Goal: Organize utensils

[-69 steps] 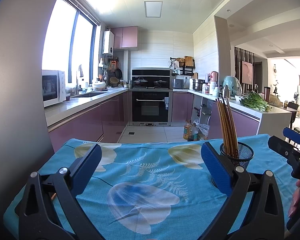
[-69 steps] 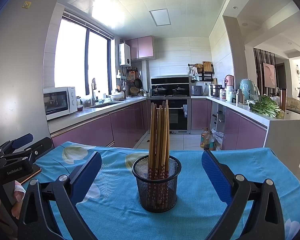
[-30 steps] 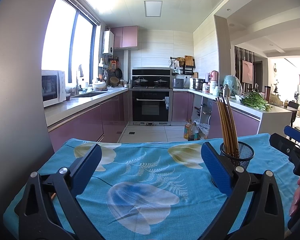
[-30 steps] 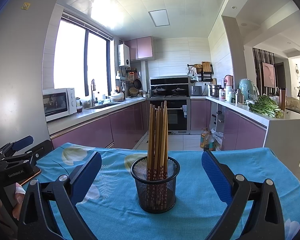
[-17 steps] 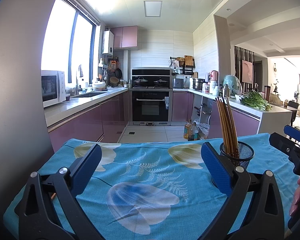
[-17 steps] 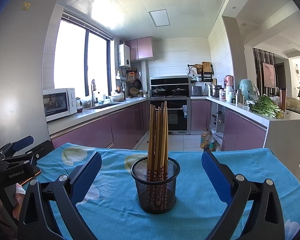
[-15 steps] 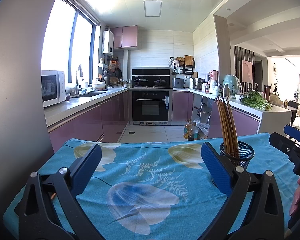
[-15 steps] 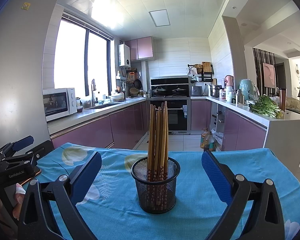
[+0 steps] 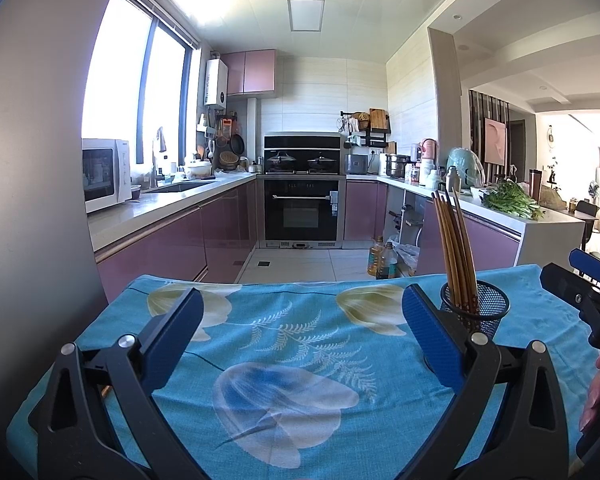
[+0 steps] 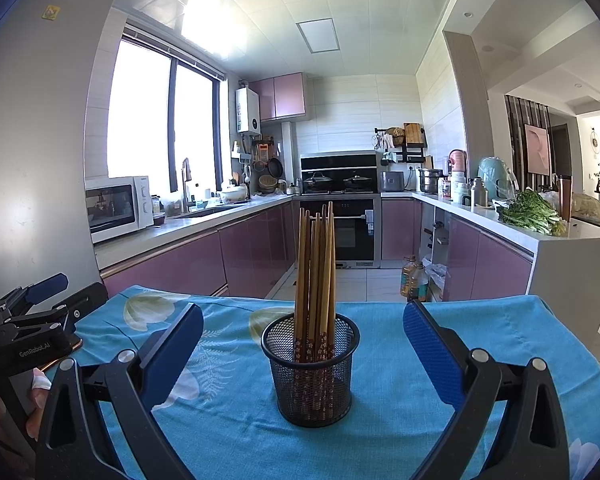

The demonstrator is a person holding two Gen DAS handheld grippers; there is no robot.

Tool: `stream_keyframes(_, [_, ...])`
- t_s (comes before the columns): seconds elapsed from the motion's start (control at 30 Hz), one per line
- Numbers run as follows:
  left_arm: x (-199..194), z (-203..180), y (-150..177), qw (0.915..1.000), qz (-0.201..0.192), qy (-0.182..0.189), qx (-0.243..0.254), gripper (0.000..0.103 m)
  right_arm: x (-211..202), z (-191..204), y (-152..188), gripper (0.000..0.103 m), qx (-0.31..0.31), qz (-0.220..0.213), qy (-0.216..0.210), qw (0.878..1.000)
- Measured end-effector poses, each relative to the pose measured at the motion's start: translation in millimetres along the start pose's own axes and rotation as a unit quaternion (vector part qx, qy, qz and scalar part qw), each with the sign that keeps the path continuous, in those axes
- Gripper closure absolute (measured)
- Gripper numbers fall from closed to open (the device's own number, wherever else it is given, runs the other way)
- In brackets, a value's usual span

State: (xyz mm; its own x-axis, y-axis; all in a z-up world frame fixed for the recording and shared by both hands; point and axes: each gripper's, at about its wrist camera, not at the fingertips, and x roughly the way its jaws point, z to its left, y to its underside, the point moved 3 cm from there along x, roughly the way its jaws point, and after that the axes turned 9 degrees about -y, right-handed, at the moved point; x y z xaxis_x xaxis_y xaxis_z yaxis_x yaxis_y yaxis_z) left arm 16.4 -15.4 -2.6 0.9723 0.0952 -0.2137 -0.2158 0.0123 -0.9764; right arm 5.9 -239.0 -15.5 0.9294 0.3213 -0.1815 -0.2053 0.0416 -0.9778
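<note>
Left gripper: our left gripper [image 9: 300, 336] sits low in the left wrist frame, blue pads spread wide apart, nothing between them but bare cloth.
Right gripper: our right gripper [image 10: 303, 344] is likewise wide apart, low in the right wrist frame; the mesh holder stands between its fingers and we see a gap on each side.
Mesh holder: a black mesh holder [image 10: 311, 376] stands upright at lower centre of the right wrist frame; in the left wrist frame it is at lower right, behind the right-hand pad.
Chopsticks: a bundle of wooden chopsticks [image 10: 315, 276] stands in the holder, near upright, tips fanned a little.
Tablecloth: a blue floral tablecloth [image 9: 284, 360] fills the lower half of both frames.
Background: microwave [image 10: 116, 206] at middle left, oven [image 9: 304, 212] at centre, leafy greens [image 10: 532, 210] on the counter at right.
</note>
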Motion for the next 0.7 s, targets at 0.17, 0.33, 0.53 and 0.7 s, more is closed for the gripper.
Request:
stream_keyframes(0.17, [0.1,-0.2,-0.5,1.0,0.001,0.0,0.0,0.005,0.0,0.2,0.1,0.006,0.0,-0.001,0.001,1.0])
stream_keyframes(0.33, [0.3,0.0,0.7,1.0,0.0,0.001,0.001,0.005,0.3,0.1,1.0,0.006,0.001,0.0,0.0,1.0])
stream_keyframes(0.53, [1.2,0.1,1.6,1.0,0.002,0.001,0.001,0.005,0.6,0.2,1.4,0.006,0.002,0.001,-0.001,1.0])
stream_keyframes(0.7, [1.8,0.6,3.4,1.0,0.002,-0.001,0.001,0.005,1.1,0.7,2.2,0.006,0.002,0.001,0.001,1.0])
